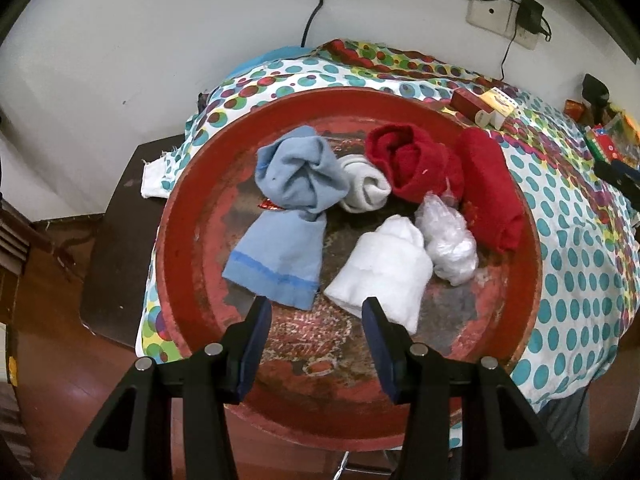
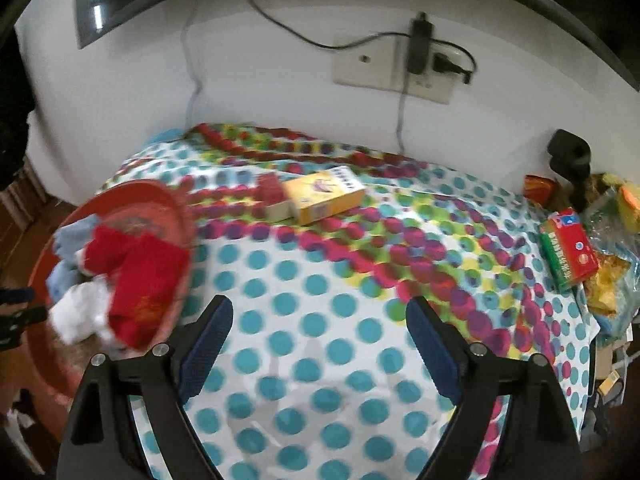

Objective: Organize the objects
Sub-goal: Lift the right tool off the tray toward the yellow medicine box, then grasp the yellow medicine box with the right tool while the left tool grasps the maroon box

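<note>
My round red tray (image 1: 188, 216) sits on the polka-dot tablecloth (image 1: 580, 280) and holds a light blue sock (image 1: 292, 208), white sock (image 1: 384, 268), grey-white sock (image 1: 366, 188), red socks (image 1: 416, 168) and a crumpled clear plastic bag (image 1: 448, 240). The right view is blurred. My left gripper (image 1: 316, 312) and right gripper (image 2: 320, 312) are both released, holding nothing.

Your left gripper (image 1: 316, 312) hangs parted over the red tray (image 1: 188, 216) | just ahead, left: light blue sock (image 1: 288, 208), knotted, cuff flat toward you | ahead, right: folded white sock (image 1: 384, 268) touching the right finger | beyond: rolled white sock (image 1: 366, 186), bunched red sock (image 1: 412, 164), flat red sock (image 1: 492, 192), clear plastic bag (image 1: 450, 240).
</note>
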`<state>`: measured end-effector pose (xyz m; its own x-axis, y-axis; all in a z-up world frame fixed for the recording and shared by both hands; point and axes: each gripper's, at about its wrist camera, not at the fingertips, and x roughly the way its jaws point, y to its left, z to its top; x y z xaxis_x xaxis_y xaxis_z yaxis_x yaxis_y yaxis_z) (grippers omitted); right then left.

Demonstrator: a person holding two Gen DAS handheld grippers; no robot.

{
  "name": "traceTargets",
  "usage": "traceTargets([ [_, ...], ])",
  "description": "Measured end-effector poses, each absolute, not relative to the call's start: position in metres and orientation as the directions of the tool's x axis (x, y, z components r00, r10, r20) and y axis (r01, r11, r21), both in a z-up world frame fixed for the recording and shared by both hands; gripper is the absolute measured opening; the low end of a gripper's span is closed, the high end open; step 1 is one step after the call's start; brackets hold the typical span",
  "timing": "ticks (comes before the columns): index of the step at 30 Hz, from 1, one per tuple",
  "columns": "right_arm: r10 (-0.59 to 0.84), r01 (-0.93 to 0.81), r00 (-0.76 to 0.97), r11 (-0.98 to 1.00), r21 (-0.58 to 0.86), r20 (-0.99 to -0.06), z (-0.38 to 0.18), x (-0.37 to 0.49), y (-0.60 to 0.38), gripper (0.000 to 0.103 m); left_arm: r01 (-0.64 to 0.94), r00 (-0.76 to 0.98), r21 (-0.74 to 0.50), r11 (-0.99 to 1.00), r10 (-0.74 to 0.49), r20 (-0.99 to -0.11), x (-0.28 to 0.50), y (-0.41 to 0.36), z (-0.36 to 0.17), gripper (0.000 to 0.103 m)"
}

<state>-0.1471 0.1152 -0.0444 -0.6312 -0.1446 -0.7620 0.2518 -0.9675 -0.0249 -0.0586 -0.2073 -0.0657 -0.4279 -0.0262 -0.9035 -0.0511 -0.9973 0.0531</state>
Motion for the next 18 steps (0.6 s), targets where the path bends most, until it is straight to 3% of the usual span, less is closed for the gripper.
traceTargets([
  [8,-0.153,0.375,-0.62,-0.919,-0.12,-0.77,-0.084,-0.218,0.105,0.092,-0.076,-0.426,0.061,-0.995,-0.023,-0.904,-0.061,-0.191,-0.066,0.048],
  [11,-0.156,0.432,-0.602,-0.889,-0.155,-0.783,-0.096,-0.248,0.096,0.1,-0.069,-0.417,0.062,-0.996,-0.027,-0.909,-0.064,-0.187,-0.069,0.048],
  [18,-0.171,0.518,-0.574,-0.833,-0.194,-0.8,-0.118,-0.299,0.082,0.102,-0.107,-0.365,0.063,-0.992,-0.02,-0.931,-0.077,-0.168,-0.076,0.048],
])
